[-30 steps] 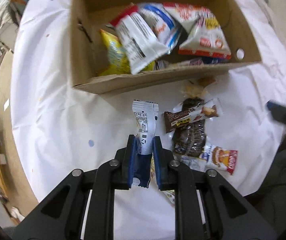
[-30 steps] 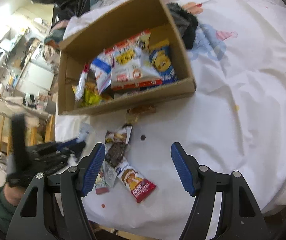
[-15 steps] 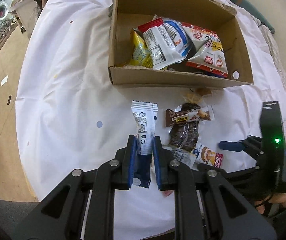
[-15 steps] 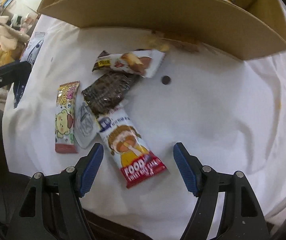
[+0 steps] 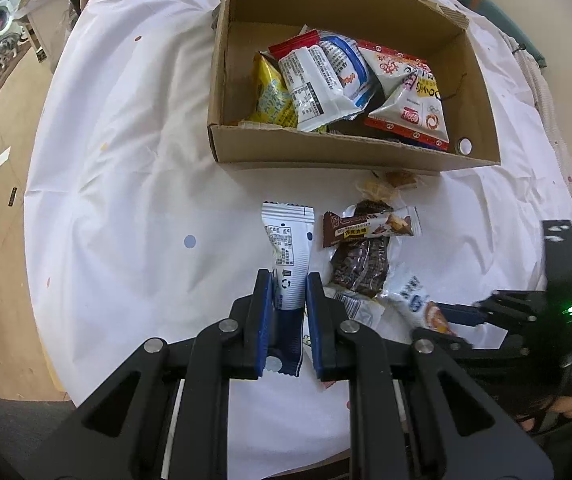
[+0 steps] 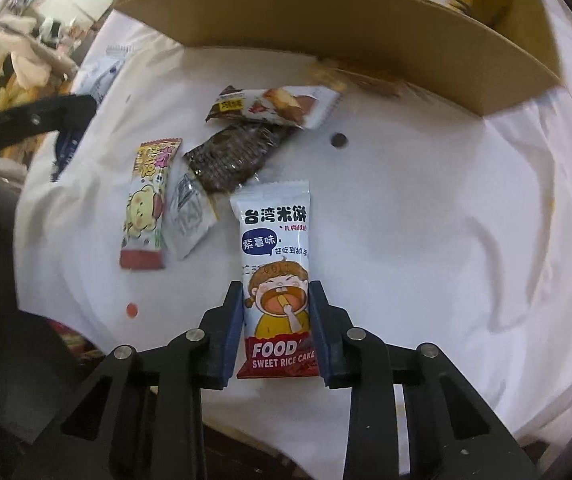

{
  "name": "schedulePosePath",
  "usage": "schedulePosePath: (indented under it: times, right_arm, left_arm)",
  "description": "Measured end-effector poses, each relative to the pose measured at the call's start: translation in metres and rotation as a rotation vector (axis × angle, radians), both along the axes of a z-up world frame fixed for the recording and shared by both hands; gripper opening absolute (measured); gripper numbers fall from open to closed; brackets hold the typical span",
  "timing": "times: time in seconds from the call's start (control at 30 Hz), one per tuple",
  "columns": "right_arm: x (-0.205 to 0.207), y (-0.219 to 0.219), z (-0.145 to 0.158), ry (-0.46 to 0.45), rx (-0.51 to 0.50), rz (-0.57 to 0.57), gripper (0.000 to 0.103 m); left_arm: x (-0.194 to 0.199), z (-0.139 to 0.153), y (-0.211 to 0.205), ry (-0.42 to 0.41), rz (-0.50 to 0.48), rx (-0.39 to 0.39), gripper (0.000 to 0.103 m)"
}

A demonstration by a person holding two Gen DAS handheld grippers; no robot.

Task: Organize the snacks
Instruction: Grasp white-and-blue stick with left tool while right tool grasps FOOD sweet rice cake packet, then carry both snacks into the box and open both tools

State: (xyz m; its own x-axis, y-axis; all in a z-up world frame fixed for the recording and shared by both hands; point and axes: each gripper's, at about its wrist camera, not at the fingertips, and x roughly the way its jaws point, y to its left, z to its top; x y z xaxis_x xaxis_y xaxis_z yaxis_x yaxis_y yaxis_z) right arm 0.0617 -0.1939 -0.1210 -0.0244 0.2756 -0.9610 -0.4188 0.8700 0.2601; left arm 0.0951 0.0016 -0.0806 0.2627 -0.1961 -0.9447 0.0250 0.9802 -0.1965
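Note:
My left gripper (image 5: 289,280) is shut on a white snack packet (image 5: 288,248) and holds it above the white tablecloth, short of the cardboard box (image 5: 325,156) full of snack bags. My right gripper (image 6: 276,290) is shut on the sweet rice cake packet (image 6: 276,240), which lies flat on the cloth. The right gripper also shows in the left wrist view (image 5: 461,314) at the right. Loose snacks lie between them: a chocolate cake bar (image 6: 274,106), a dark brownie packet (image 6: 234,156), a bear-print packet (image 6: 148,204) and a clear packet (image 6: 188,212).
The box front wall (image 6: 365,40) stands just beyond the loose snacks. A small pastry (image 5: 385,184) lies against it. The round table's edge (image 5: 42,184) drops to the floor at the left. Cluttered furniture stands beyond the table at the far left (image 6: 18,60).
My right gripper moved down to the table and closed on the sweet rice cake packet. My left gripper kept its hold on the white packet and drew back from the box.

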Motion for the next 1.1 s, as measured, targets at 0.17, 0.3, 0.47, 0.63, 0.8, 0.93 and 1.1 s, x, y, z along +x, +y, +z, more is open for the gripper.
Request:
schedulePosePath:
  times: [0.17, 0.3, 0.47, 0.63, 0.8, 0.93, 1.1]
  right_arm:
    - [-0.003, -0.035, 0.014, -0.022, 0.065, -0.123, 0.033]
    - [-0.013, -0.047, 0.02, -0.048, 0.12, -0.199, 0.033]
    - [0.007, -0.059, 0.047, -0.117, 0.245, -0.229, 0.033]
    - [0.012, -0.048, 0.063, -0.164, 0.319, -0.223, 0.033]
    - [0.023, -0.034, 0.076, -0.213, 0.382, -0.211, 0.033]
    - [0.034, -0.025, 0.088, -0.263, 0.421, -0.232, 0.033]
    - [0.045, -0.041, 0.111, -0.394, 0.47, -0.32, 0.033]
  left_arm:
    - [0.0, -0.002, -0.002, 0.001, 0.005, 0.007, 0.014]
    - [0.001, -0.004, -0.004, 0.001, 0.003, 0.021, 0.014]
    - [-0.001, 0.0, -0.001, -0.023, 0.023, 0.033, 0.014]
    - [-0.002, 0.01, 0.008, -0.075, 0.064, 0.03, 0.014]
    - [0.001, 0.018, 0.013, -0.119, 0.087, 0.028, 0.014]
    - [0.002, 0.031, 0.014, -0.183, 0.095, 0.03, 0.014]
    - [0.011, 0.055, 0.015, -0.27, 0.107, 0.028, 0.014]
